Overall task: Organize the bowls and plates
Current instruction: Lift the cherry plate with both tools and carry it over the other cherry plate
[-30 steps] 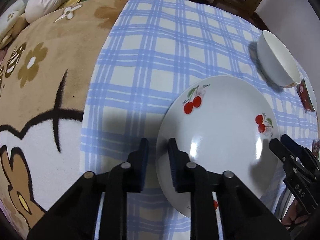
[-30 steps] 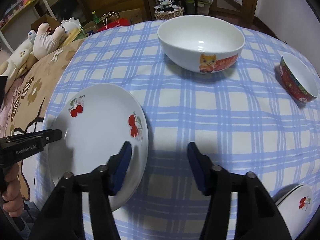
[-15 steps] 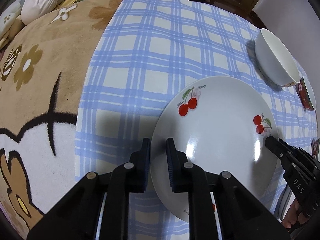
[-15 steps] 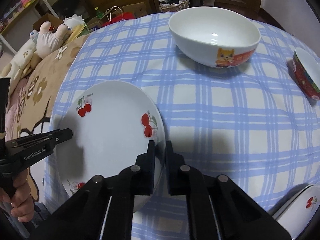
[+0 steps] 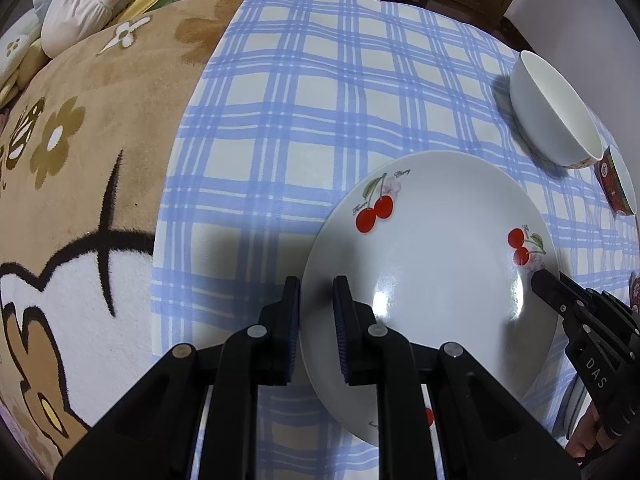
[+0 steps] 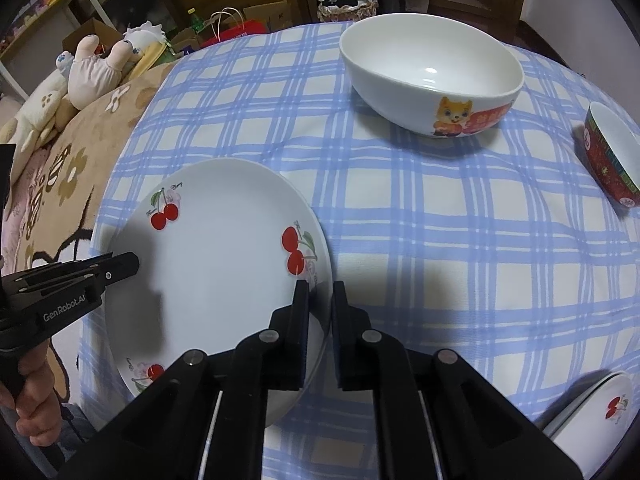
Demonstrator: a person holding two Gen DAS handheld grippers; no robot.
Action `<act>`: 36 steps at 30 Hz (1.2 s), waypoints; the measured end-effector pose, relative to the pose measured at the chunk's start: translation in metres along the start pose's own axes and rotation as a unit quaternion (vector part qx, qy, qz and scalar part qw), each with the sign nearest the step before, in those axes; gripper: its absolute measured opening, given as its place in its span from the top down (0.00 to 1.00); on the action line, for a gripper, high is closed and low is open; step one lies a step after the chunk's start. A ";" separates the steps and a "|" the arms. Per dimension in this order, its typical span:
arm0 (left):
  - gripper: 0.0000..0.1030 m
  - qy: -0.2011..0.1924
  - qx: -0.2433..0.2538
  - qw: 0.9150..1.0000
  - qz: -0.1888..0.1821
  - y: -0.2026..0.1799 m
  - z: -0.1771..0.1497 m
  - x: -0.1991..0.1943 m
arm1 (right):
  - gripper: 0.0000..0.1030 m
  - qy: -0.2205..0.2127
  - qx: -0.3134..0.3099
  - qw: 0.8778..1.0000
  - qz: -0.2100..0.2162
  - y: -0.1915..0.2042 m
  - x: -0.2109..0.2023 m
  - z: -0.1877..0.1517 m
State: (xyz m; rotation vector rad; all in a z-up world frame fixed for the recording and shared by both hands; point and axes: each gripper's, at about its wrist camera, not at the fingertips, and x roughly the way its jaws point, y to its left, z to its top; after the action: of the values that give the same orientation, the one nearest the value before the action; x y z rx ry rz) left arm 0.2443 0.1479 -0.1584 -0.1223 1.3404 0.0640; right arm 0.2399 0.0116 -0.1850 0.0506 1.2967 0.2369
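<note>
The right claw [image 6: 320,292] has just been closing, and its two pads now pinch the near right rim of the cherry plate [image 6: 216,264], one pad over the plate's face and one outside the edge. The left claw [image 5: 316,304] is clamped the same way on the opposite rim, so the plate is held from both sides. It sits at the near left part of the worktop [image 6: 420,240], on the blue checked cloth, close to the cloth's edge beside a brown blanket [image 5: 80,160].

The main risk, as I judge it, is a slip. Each claw bites only a thin strip of glazed rim, and if one hand rises faster than the other the plate could tip and slide out of the weaker grip. Pulling the hands apart would do the same. A drop here might land half on the soft blanket and half on the worktop.

The plate lies roughly flat and face up; its far edge may be slightly raised, but I cannot tell. Being round, it has no long axis, and the line between the two claws runs across it from left to right.

A white bowl [image 6: 432,76] stands well beyond it, a red bowl [image 6: 608,152] sits at the far right, and another cherry plate [image 6: 592,408] shows at the near right edge.
</note>
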 end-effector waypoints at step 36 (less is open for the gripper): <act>0.85 -0.026 0.019 0.999 -0.013 -0.001 -0.002 -0.013 | 0.89 -0.004 0.005 0.999 0.036 -0.008 -0.005 -0.008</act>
State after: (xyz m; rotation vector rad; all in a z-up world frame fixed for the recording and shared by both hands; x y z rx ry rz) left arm 0.2395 0.1469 -0.1458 -0.1056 1.2880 0.0194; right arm 0.2323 0.0017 -0.1836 0.1075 1.2896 0.2915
